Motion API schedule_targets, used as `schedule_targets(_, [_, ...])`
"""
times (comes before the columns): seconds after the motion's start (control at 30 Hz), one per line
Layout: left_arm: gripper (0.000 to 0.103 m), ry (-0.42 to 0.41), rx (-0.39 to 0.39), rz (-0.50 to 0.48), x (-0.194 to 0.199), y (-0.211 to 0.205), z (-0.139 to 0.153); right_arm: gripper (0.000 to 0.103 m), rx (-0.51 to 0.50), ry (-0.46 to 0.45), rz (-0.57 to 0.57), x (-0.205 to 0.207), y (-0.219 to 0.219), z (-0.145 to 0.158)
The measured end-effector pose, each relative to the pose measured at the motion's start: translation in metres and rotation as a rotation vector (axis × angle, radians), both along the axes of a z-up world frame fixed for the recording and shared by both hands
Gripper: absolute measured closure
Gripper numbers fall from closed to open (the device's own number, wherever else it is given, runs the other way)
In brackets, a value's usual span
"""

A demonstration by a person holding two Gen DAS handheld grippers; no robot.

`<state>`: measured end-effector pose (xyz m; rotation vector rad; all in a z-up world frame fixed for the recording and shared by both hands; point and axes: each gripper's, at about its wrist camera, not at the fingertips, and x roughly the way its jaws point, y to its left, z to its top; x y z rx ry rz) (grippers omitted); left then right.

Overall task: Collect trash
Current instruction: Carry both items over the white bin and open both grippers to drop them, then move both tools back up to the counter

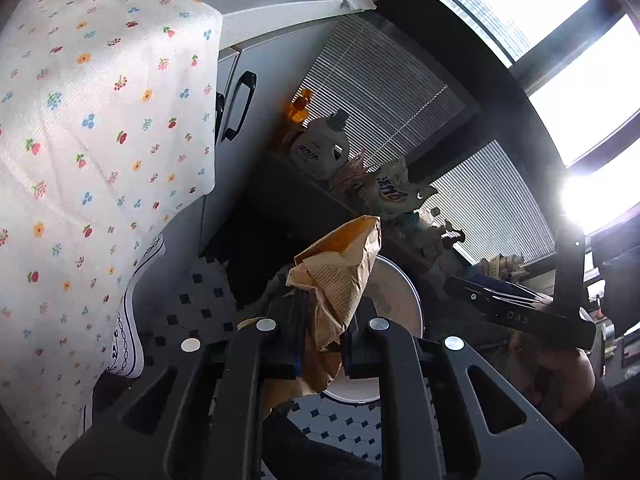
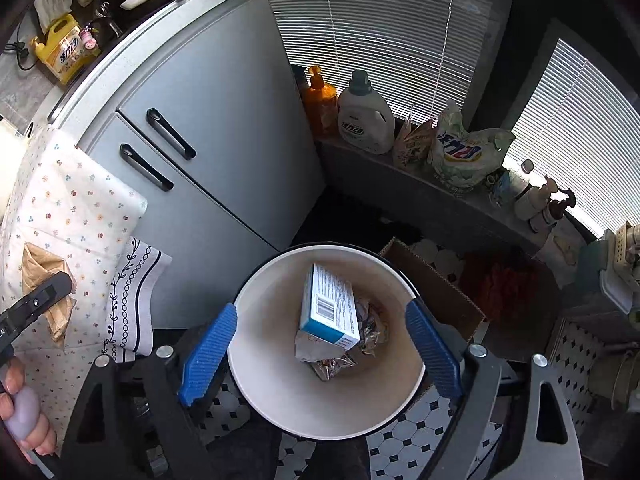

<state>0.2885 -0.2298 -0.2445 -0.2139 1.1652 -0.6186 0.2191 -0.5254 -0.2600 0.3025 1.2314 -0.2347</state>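
Note:
My left gripper is shut on a crumpled brown paper bag, held beside the flowered tablecloth and left of the white trash bin. The bag also shows in the right wrist view, with the left gripper on it. My right gripper is open and empty, right above the white trash bin. A blue and white carton and crumpled foil wrappers lie in the bin.
Grey cabinet doors with black handles stand behind the bin. A ledge holds an orange pump bottle, a white detergent jug and refill pouches. A cardboard box sits right of the bin on the tiled floor.

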Motion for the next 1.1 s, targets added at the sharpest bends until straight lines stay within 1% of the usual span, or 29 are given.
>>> schedule_targets(0.27, [0.089, 0.033, 0.002, -0.113, -0.005, -0.049, -0.015, 0.014, 0.009, -0.008, -0.085, -0.04, -0.024, 0.013])
schedule_targets(0.4, [0.089, 0.05, -0.007, -0.18, -0.01, -0.082, -0.025, 0.008, -0.012, -0.019, -0.117, -0.063, -0.034, 0.024])
schedule_targets(0.67, [0.089, 0.116, 0.003, -0.277, -0.024, -0.138, -0.054, 0.008, -0.032, -0.041, -0.196, -0.102, -0.058, 0.045])
schedule_targets(0.8, [0.089, 0.15, 0.039, -0.309, -0.028, -0.158, -0.074, 0.008, -0.039, -0.057, -0.224, -0.118, -0.067, 0.055])
schedule_targets(0.83, [0.086, 0.166, 0.046, -0.312, -0.029, -0.16, -0.079, 0.008, -0.041, -0.058, -0.228, -0.122, -0.069, 0.056])
schedule_targets(0.9, [0.07, 0.192, 0.07, -0.307, -0.029, -0.165, -0.087, 0.008, -0.044, -0.06, -0.235, -0.128, -0.071, 0.058])
schedule_targets(0.93, [0.051, 0.192, 0.076, -0.298, -0.029, -0.166, -0.088, 0.008, -0.043, -0.06, -0.239, -0.131, -0.072, 0.059])
schedule_targets(0.97, [0.04, 0.186, 0.069, -0.289, -0.031, -0.165, -0.087, 0.008, -0.042, -0.06, -0.242, -0.133, -0.072, 0.059])
schedule_targets(1.07, [0.03, 0.178, 0.046, -0.278, -0.034, -0.16, -0.082, 0.008, -0.037, -0.055, -0.242, -0.137, -0.073, 0.056])
schedule_targets(1.1, [0.029, 0.176, 0.045, -0.27, -0.034, -0.156, -0.081, 0.008, -0.036, -0.053, -0.239, -0.136, -0.073, 0.055])
